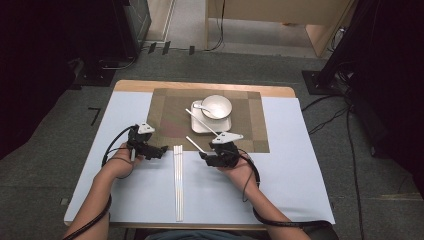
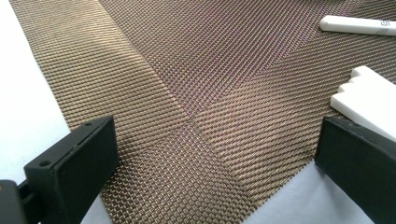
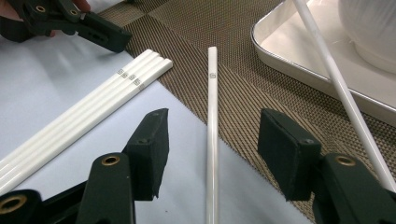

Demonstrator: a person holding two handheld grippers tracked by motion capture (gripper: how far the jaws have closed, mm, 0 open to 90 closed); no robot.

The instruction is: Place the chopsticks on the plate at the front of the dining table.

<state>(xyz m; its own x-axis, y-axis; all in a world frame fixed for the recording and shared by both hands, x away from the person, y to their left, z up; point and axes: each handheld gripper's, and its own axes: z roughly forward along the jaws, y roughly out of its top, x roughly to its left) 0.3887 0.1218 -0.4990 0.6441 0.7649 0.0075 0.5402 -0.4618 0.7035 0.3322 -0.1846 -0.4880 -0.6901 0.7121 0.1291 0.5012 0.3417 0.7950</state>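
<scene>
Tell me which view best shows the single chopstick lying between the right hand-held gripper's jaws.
The right gripper view: the single chopstick runs lengthwise, untouched, between the open jaws. The high view shows it small; the left gripper view shows one end.

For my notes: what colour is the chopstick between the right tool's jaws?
White chopstick, clearest in the right gripper view.

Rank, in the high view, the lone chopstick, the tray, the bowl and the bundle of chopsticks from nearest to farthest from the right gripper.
1. Lone chopstick: right at the right gripper, between its open fingers.
2. Bundle of chopsticks: to its left, on the white sheet.
3. Tray: beyond it, on the mat.
4. Bowl: farthest, on the tray's far side.
</scene>
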